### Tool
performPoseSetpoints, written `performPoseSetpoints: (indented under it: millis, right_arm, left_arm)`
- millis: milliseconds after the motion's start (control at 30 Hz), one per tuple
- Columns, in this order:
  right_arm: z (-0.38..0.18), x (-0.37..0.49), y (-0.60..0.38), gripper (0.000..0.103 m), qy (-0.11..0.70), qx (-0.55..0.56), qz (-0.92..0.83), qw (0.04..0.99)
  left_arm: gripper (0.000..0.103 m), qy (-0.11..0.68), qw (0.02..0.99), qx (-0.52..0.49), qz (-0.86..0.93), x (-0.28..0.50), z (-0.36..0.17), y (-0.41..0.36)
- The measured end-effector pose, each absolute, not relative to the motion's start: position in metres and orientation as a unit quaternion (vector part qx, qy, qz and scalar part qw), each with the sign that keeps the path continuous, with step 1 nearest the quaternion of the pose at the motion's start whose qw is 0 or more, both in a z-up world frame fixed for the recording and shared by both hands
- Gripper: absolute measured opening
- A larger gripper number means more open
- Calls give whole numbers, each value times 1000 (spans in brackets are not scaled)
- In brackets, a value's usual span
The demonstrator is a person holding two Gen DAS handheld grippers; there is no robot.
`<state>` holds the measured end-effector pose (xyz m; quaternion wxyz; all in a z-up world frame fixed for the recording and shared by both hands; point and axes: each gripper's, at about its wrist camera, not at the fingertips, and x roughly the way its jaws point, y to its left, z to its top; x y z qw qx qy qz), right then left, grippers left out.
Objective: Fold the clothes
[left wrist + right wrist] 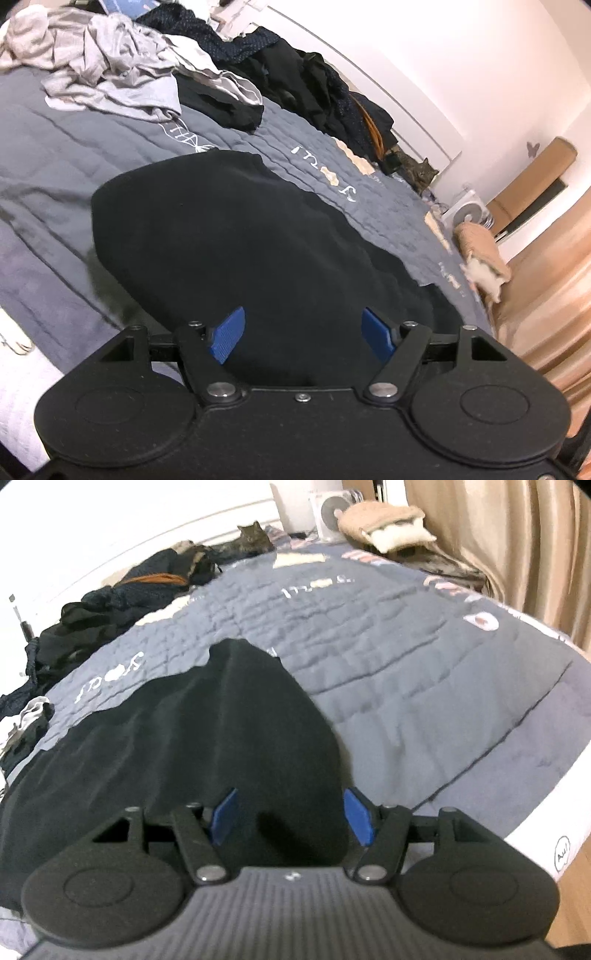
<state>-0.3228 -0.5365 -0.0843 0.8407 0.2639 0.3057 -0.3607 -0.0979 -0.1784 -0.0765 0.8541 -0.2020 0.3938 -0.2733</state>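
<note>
A black garment lies spread on the grey quilted bed, folded over at one end. It also shows in the right wrist view. My left gripper is open, its blue pads apart over the garment's near edge. My right gripper is open too, its blue pads either side of the garment's near right corner. Neither holds cloth.
A heap of grey and white clothes and dark clothes lies at the bed's far side. A tabby cat sits at the far edge of the bed by the wall. A fan and a beige cushion stand beyond the bed. Beige curtains hang at the right.
</note>
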Motion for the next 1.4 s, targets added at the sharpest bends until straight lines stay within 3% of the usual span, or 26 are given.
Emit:
performPoseSetpoints:
  millis: [1400]
  right_arm:
    - [-61,-279,-473,68,293,179,-215,914]
  left_arm:
    - [77,398,870,-169,-237,-113,-96,-187]
